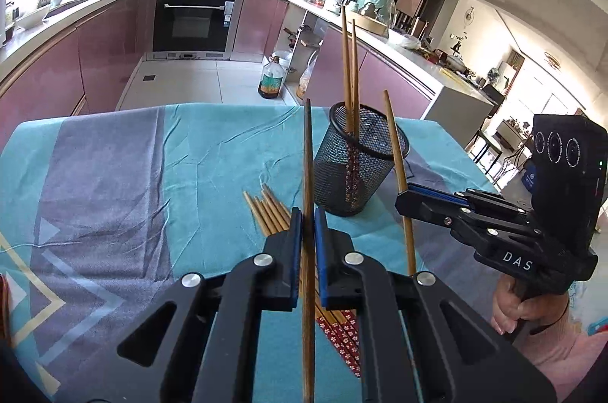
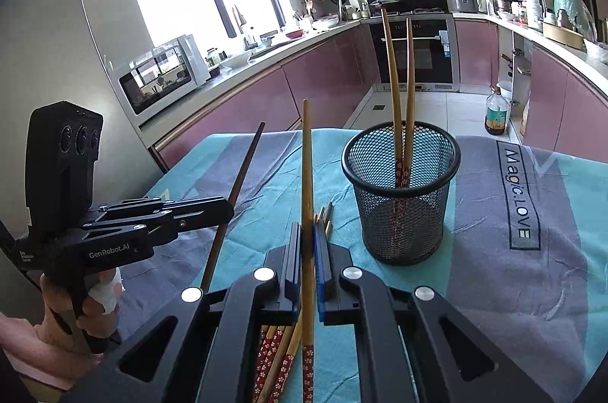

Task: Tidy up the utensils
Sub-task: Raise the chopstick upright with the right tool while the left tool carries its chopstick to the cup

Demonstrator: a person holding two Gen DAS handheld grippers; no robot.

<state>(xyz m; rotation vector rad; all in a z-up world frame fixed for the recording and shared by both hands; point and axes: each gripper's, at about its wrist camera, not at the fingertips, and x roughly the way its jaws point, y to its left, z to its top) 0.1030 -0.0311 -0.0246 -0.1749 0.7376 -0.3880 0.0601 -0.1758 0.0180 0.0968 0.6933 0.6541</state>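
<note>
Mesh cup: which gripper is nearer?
Right. The right gripper is beside the mesh cup, while the left gripper sits farther out to its left.

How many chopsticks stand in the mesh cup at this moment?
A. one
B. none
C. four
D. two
D: two chopsticks lean inside the mesh cup; each of the tongs, left and right, grips one more outside it, and the rest lie on the cloth.
</note>
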